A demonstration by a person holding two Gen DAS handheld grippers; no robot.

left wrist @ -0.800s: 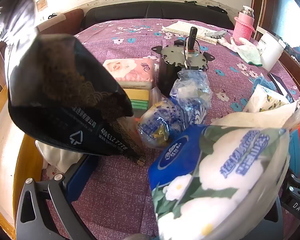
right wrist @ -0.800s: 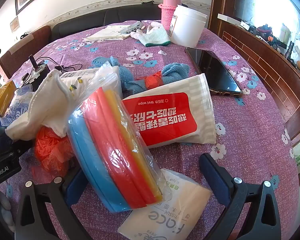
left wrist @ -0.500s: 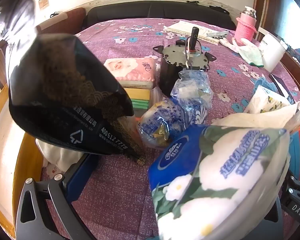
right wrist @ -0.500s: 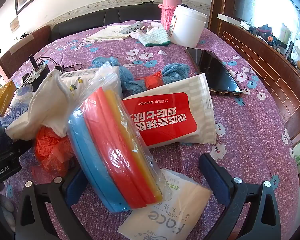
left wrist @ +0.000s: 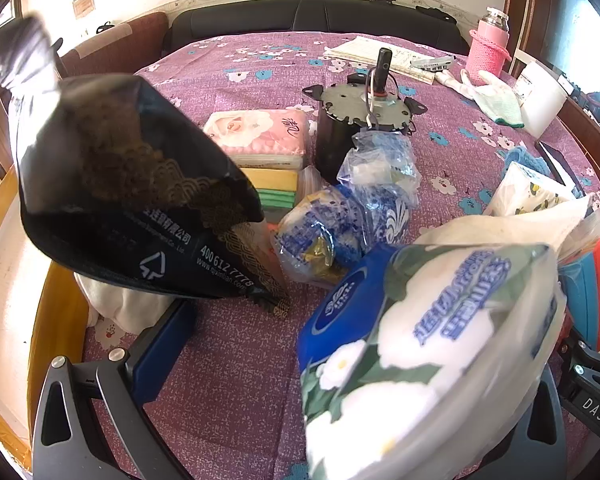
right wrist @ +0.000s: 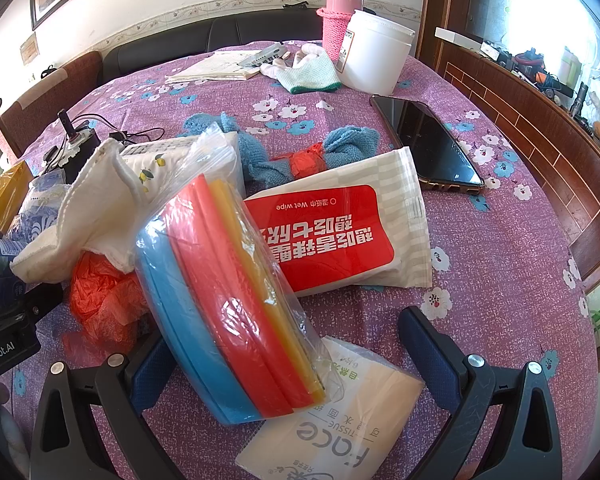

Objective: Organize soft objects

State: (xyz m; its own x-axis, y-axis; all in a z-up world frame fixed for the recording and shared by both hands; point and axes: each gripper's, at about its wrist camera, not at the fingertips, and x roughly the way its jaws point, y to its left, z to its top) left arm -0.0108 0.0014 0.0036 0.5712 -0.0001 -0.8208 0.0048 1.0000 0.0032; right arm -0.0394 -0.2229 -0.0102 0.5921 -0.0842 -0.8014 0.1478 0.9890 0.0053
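Note:
In the left wrist view my left gripper (left wrist: 340,368) stands open over the purple flowered cloth (left wrist: 236,384). A blue and white tissue pack (left wrist: 432,344) leans against its right side and hides the right finger. A black foil pouch (left wrist: 128,188) stands over the left finger (left wrist: 160,344). In the right wrist view my right gripper (right wrist: 288,356) is open. A clear bag of blue, red and yellow sponges (right wrist: 228,300) leans between its fingers, against the left finger (right wrist: 148,364). A white "face" tissue pack (right wrist: 332,420) lies under the bag. A red wet-wipe pack (right wrist: 340,232) lies just beyond.
A pink tissue pack (left wrist: 256,132), a small motor (left wrist: 360,120) and crumpled blue bags (left wrist: 348,216) lie ahead on the left. A phone (right wrist: 432,140), white tub (right wrist: 376,56), pink flask (right wrist: 340,16), glove (right wrist: 308,72), blue towel (right wrist: 268,160), white cloth (right wrist: 80,216) and red bag (right wrist: 104,296) crowd the right.
The left wrist view has shifted slightly; the objects hold their places. The right wrist view has not changed.

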